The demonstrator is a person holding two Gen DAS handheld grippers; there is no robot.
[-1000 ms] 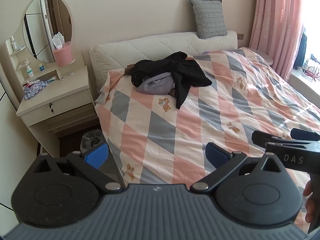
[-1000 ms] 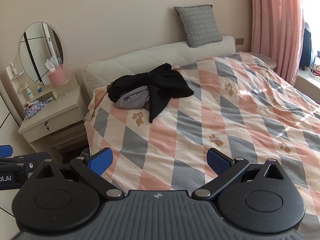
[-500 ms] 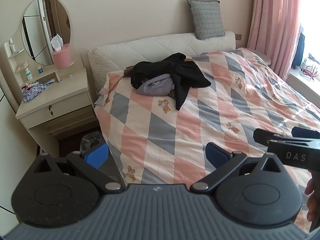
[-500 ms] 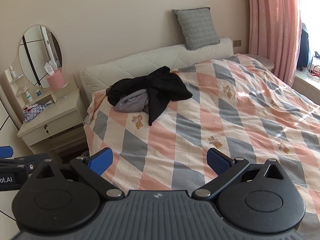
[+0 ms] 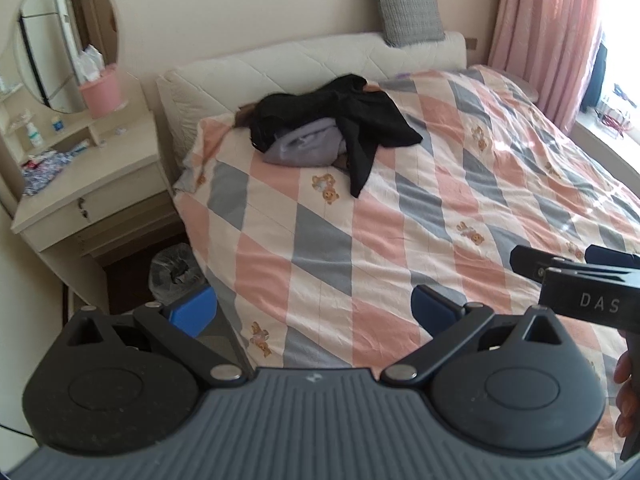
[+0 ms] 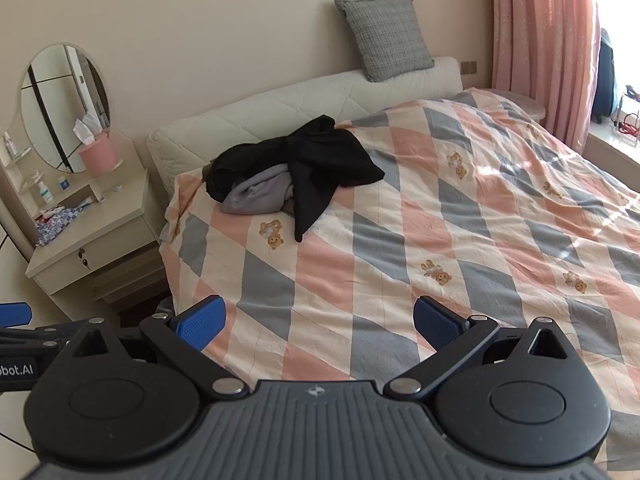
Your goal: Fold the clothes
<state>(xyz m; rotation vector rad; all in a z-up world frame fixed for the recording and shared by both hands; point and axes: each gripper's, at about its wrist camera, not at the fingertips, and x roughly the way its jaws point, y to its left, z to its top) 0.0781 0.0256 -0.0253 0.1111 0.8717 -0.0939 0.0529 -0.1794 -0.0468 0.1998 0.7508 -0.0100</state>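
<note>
Lying on checked quilt [image 6: 400,240]: clothes heap [image 6: 296,176], nr headboard [image 6: 280,104].

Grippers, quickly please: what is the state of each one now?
Left gripper: open, holding nothing, above the bed.
Right gripper: open, holding nothing; the clothes lie untouched.

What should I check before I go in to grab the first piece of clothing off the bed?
1. Left tongs open and empty: ok.
2. Right tongs open and empty: ok.
3. Black garment on top of the pile, free to lift: ok.
4. Grey garment separate from the black one: cannot tell, the black one drapes over it.
5. Bare quilt beside the pile for folding: ok.
6. Tongs within reach of the pile: not ok, both hover well short, near the bed's edge.
</note>
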